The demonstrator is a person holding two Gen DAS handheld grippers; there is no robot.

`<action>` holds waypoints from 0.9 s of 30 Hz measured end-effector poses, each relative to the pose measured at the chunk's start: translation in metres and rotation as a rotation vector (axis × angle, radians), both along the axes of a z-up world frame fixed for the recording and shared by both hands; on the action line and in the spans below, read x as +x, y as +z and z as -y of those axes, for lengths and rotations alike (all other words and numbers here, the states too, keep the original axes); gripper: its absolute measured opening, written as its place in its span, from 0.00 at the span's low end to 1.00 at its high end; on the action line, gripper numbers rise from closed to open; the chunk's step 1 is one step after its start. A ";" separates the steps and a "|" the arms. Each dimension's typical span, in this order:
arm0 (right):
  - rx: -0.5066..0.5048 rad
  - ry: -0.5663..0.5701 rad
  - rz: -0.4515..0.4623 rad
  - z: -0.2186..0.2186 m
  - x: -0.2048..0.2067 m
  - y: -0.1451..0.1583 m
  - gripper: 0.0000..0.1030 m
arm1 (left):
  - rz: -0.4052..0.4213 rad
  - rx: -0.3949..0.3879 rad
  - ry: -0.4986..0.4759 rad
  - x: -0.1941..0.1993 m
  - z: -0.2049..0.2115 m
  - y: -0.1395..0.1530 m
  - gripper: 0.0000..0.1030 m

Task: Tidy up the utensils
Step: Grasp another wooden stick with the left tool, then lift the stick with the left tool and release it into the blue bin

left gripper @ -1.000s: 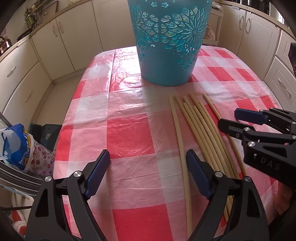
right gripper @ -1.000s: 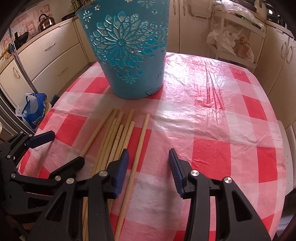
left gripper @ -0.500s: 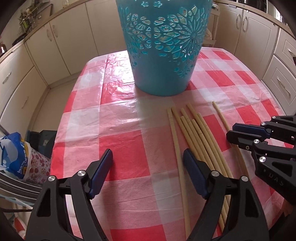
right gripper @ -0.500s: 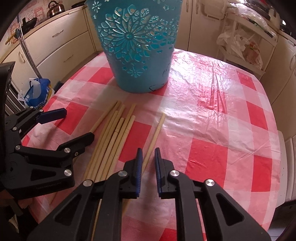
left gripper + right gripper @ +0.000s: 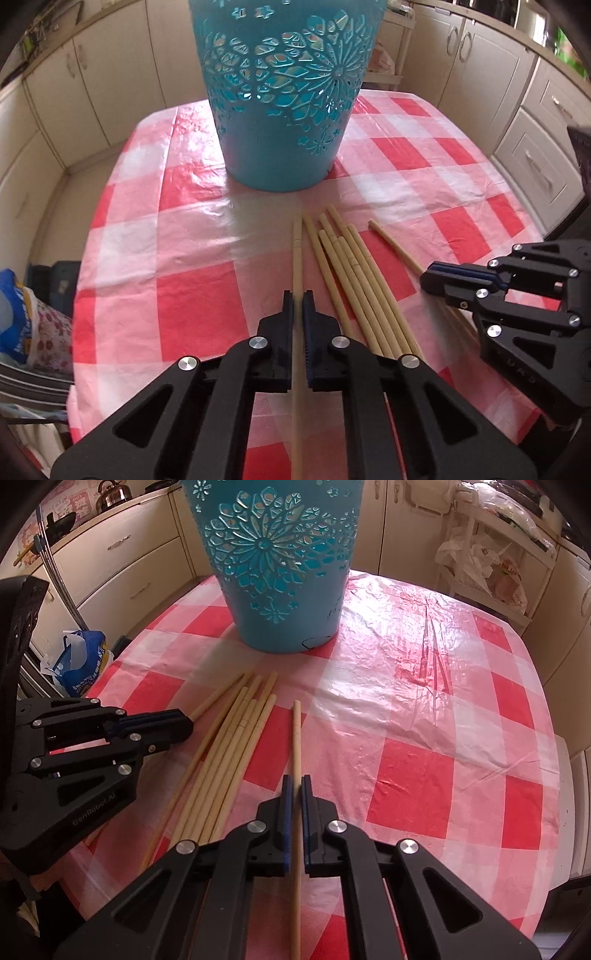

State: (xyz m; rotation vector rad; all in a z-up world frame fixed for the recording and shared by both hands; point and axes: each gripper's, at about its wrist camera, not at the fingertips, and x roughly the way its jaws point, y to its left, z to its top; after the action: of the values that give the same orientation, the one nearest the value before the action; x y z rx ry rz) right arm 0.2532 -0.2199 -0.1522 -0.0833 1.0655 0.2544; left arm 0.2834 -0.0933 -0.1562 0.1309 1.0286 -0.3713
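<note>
My left gripper (image 5: 297, 300) is clamped on the leftmost chopstick (image 5: 297, 254), low in the frame's centre. My right gripper (image 5: 295, 784) pinches the rightmost chopstick (image 5: 296, 734) likewise. The remaining chopsticks (image 5: 354, 280) lie bundled between them, below the teal openwork basket (image 5: 284, 92) on the checked tablecloth (image 5: 192, 280).

L gripper (image 5: 298, 295), bottom centre, jaws shut on one chopstick (image 5: 297, 254) running straight up frame. Loose chopsticks bundle (image 5: 354, 280) just right of it on red/white check tablecloth (image 5: 192, 295). Teal cut-out basket (image 5: 284, 92) stands top centre, beyond stick tips. R gripper (image 5: 430, 282) enters at right edge, jaws closed on a separate chopstick (image 5: 391, 242), tip pointing upper left.
</note>
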 end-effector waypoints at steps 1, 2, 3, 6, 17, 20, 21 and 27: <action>-0.004 0.000 -0.002 -0.001 0.000 0.000 0.05 | -0.011 -0.013 -0.001 -0.001 -0.003 0.000 0.05; -0.013 0.006 -0.008 -0.002 0.000 0.000 0.06 | -0.023 -0.025 -0.004 -0.001 -0.006 0.000 0.05; -0.030 0.015 -0.013 -0.005 0.001 0.001 0.06 | -0.035 -0.037 -0.001 0.000 -0.009 0.000 0.06; -0.089 0.047 -0.014 -0.012 0.001 0.001 0.06 | -0.073 -0.086 0.015 0.004 -0.016 -0.001 0.06; 0.155 -0.070 -0.008 0.011 -0.006 0.007 0.05 | -0.028 -0.103 -0.002 -0.002 -0.021 0.007 0.04; 0.275 -0.124 0.012 0.022 -0.012 0.015 0.05 | 0.019 -0.166 0.016 -0.010 -0.030 0.022 0.04; 0.314 -0.142 0.025 0.025 -0.016 0.019 0.05 | 0.040 -0.188 0.020 -0.014 -0.033 0.028 0.04; 0.467 -0.183 0.154 0.032 -0.028 0.054 0.05 | 0.207 -0.305 0.015 -0.031 -0.051 0.076 0.04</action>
State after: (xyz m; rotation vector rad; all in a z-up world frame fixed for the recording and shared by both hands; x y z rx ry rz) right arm 0.2250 -0.2517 -0.0986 0.4064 0.8320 0.3198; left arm 0.2524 -0.0427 -0.0804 -0.1108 0.7592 -0.4858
